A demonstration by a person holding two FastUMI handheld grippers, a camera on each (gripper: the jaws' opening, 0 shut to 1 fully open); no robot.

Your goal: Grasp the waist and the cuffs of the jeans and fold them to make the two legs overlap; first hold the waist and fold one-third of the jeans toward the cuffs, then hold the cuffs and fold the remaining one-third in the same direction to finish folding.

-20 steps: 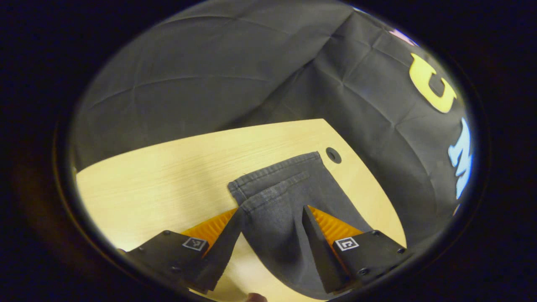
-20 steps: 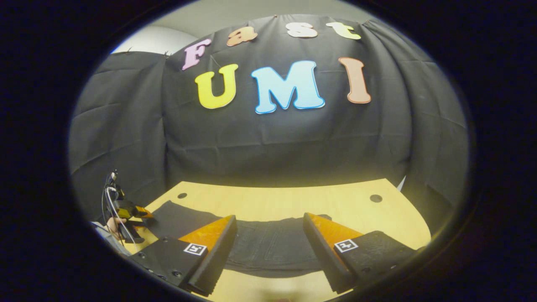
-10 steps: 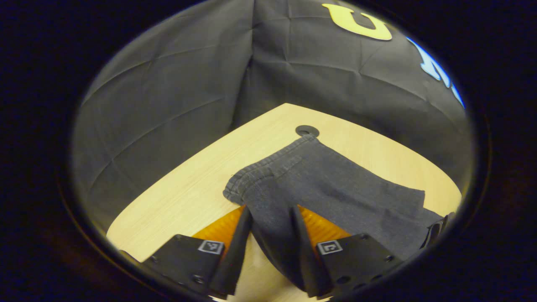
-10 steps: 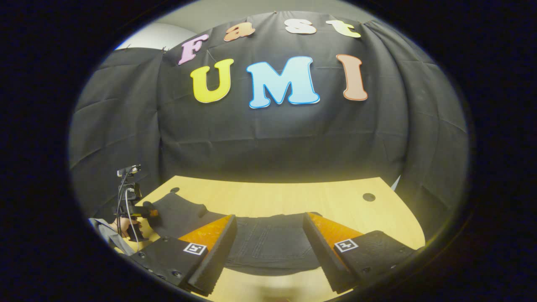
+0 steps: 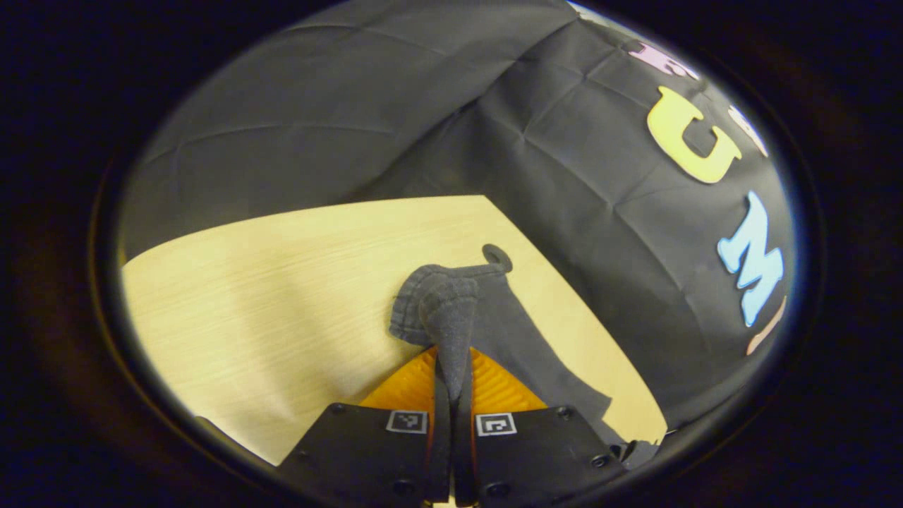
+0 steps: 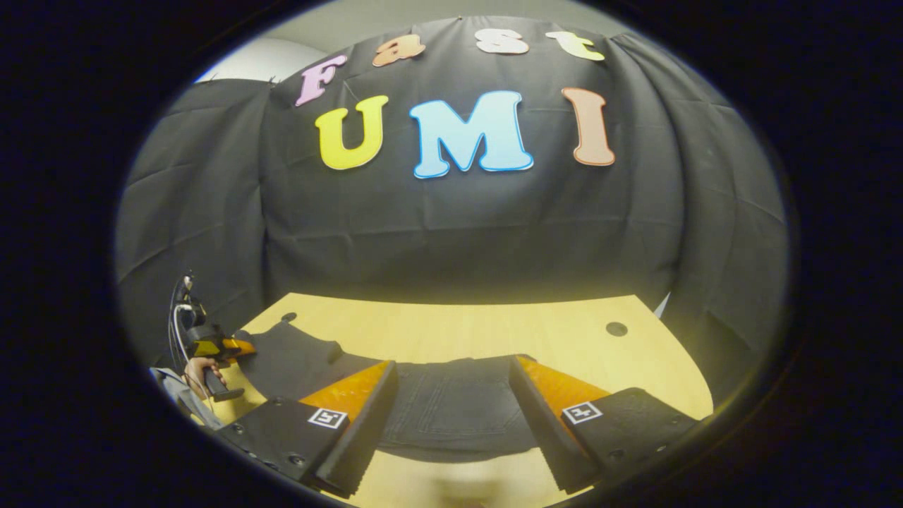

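Where the left gripper (image 5: 452, 381) sits at the bottom centre of the left gripper view, its jaws are pressed together on a bunched cuff (image 5: 443, 296) of the dark jeans (image 5: 522, 339), which trail toward the lower right across the wooden table (image 5: 268, 282). At the bottom of the right gripper view, the right gripper (image 6: 451, 409) has its jaws spread wide, with the jeans' waist (image 6: 455, 406) lying flat on the table between them. A hand (image 6: 201, 370) holding the other gripper appears at lower left.

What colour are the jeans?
Dark charcoal grey jeans, best seen in the left gripper view.
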